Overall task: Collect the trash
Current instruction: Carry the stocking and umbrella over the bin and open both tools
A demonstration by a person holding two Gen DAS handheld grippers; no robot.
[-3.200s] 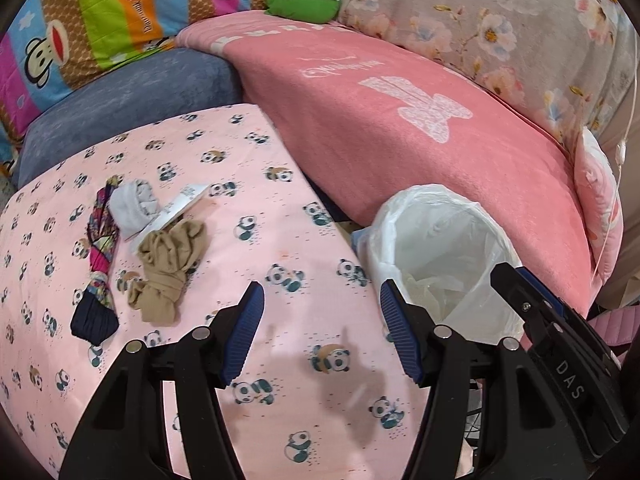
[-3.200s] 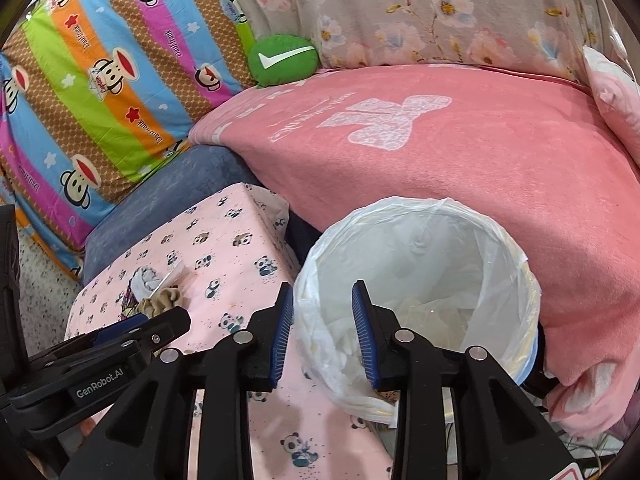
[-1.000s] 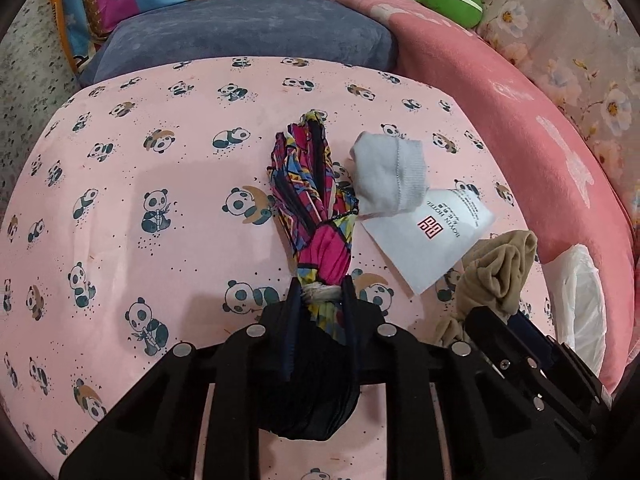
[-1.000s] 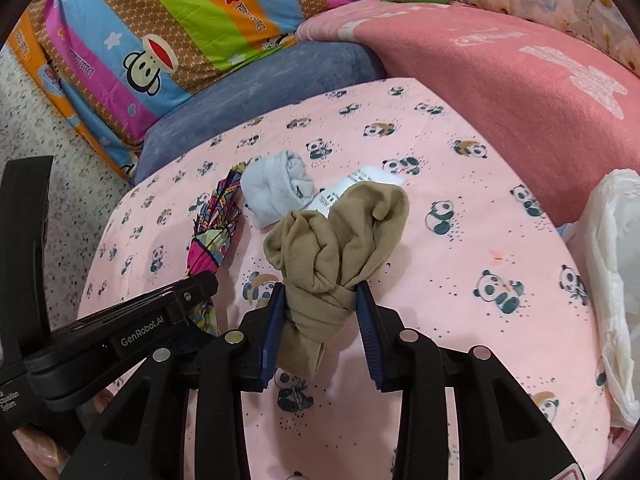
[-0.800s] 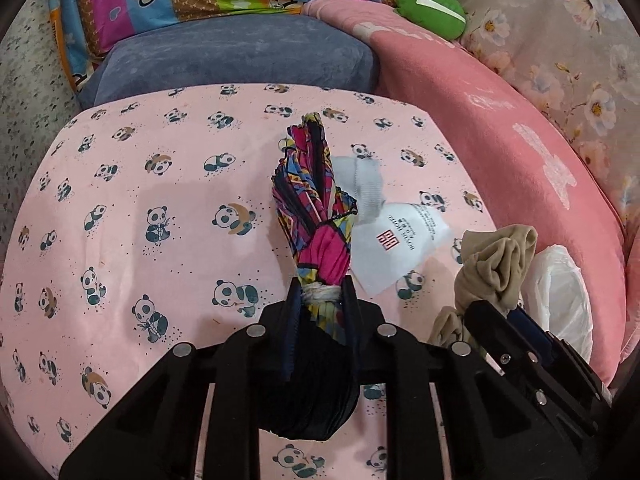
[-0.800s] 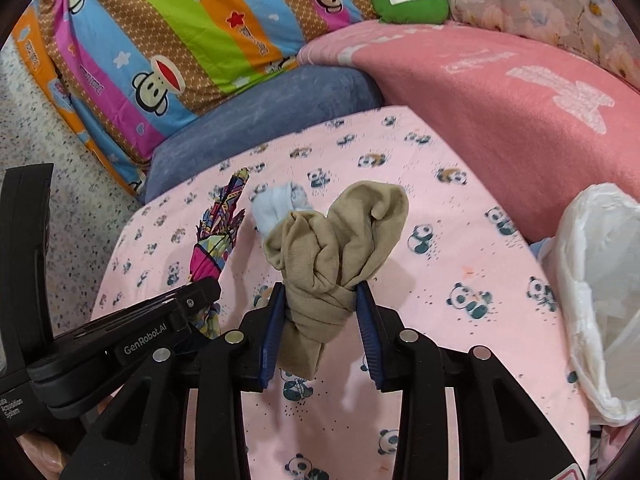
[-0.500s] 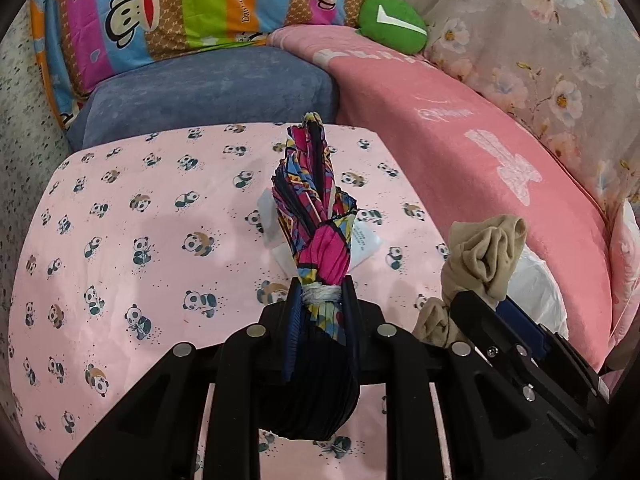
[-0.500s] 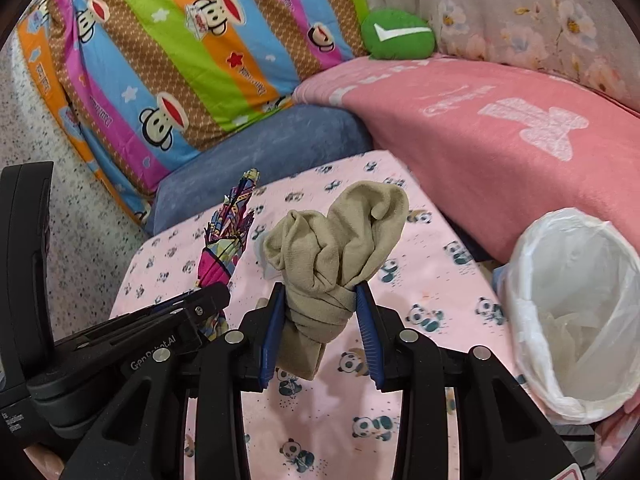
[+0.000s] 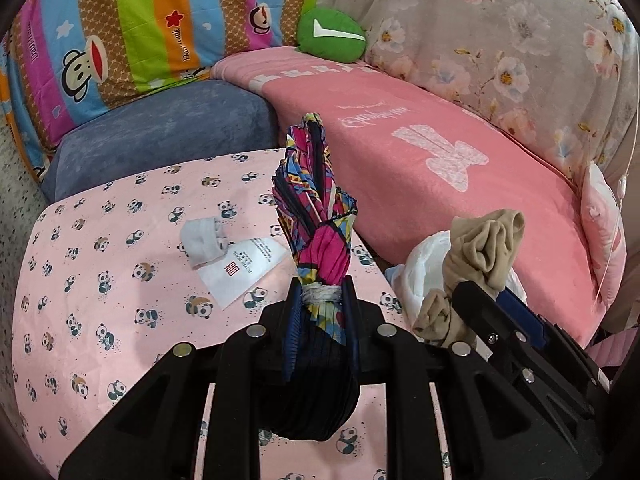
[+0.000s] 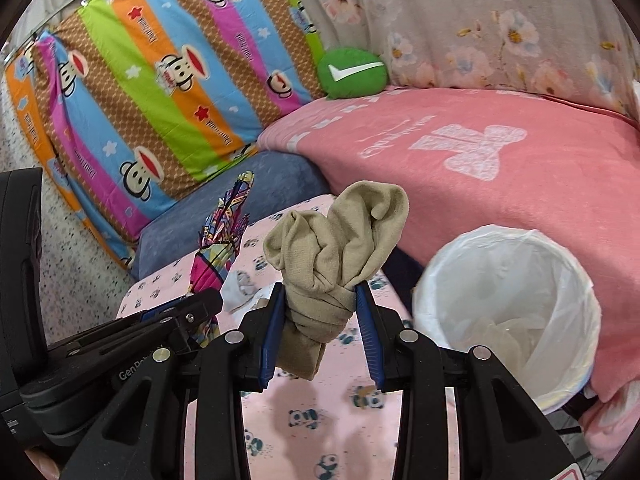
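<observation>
Left claw (image 9: 322,312) clamps folded umbrella (image 9: 316,216) above panda cloth (image 9: 120,248).

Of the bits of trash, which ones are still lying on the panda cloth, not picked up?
The grey sock and the white paper packet beside it. The colourful cloth bundle and tan stocking are each clamped in a hand-held gripper.
</observation>
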